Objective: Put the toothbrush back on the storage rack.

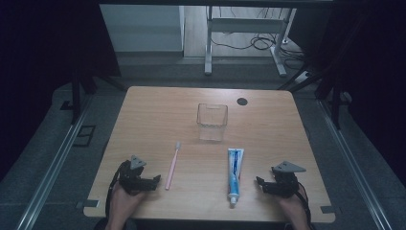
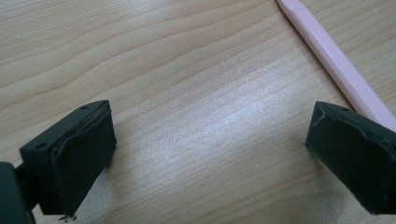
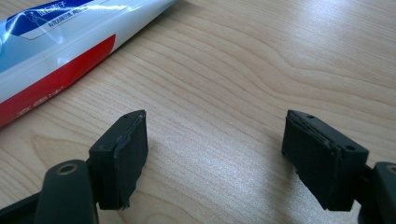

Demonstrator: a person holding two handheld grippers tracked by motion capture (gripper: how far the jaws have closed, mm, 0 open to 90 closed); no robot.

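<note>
A pink toothbrush (image 1: pixel 173 166) lies lengthwise on the wooden table (image 1: pixel 158 110), left of centre. A blue and white toothpaste tube (image 1: pixel 234 175) lies right of centre, cap toward the front edge. A clear plastic cup (image 1: pixel 211 121) stands upright behind them. My left gripper (image 1: pixel 152 182) rests near the front left, just left of the toothbrush, open and empty. In the left gripper view the toothbrush handle (image 2: pixel 336 63) runs past the right jaw. My right gripper (image 1: pixel 261 184) sits at the front right, open, nothing between its jaws. The tube (image 3: pixel 60 51) lies left of it in the right gripper view.
A round black cap (image 1: pixel 242 101) is set in the table near its far edge. Beyond the table stand a metal desk frame (image 1: pixel 239 38) and loose cables (image 1: pixel 261 43) on the floor. Metal rails (image 1: pixel 52 167) run along both sides.
</note>
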